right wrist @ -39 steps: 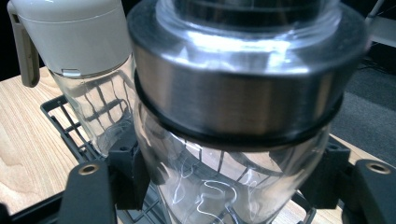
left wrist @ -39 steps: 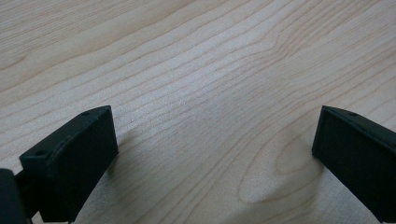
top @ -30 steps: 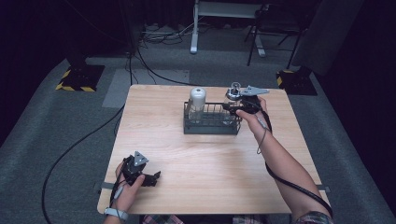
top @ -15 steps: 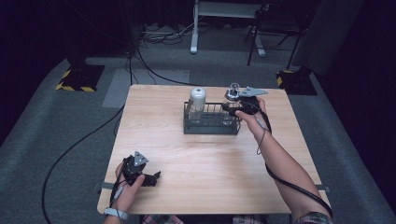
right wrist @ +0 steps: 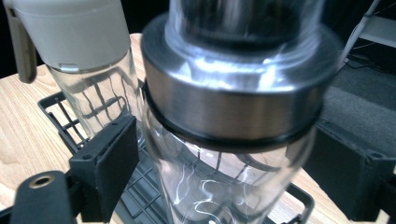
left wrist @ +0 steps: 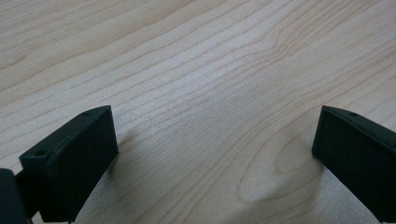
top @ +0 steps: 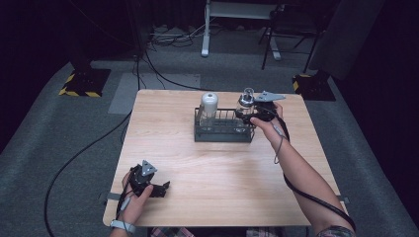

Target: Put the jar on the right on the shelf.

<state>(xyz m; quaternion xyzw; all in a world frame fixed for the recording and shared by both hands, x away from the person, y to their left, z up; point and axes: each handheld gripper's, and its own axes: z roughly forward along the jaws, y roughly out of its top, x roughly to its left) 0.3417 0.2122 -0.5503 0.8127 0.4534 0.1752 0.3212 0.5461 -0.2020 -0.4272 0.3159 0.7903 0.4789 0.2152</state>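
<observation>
In the high view, a dark wire rack (top: 223, 129) stands at the far middle of the wooden table (top: 217, 168), well inside every edge. In it are a glass bottle with a white cap (top: 208, 109) at its left end and a glass bottle with a steel collar (top: 245, 102) at its right end. The right gripper (top: 246, 116) is at the steel-collared bottle; the right edge of the table lies near that hand. The left gripper (top: 165, 186) rests near the near-left corner, close to the front edge, with bare wood between it and the rack.

In the left gripper view, the jaws stand wide apart over bare table (left wrist: 201, 79), nothing between them.

In the right gripper view, the jaws flank the steel-collared bottle (right wrist: 233, 116) below its collar. The left jaw is at the glass; a slight gap shows on the right, so the grip looks not quite closed. The white-capped bottle (right wrist: 88, 60) stands just beside, in the rack (right wrist: 60, 116).

Against the frames from a second and half a second ago, the left gripper lies in the same spot, and the right gripper sits at the same bottle with no clear shift.
</observation>
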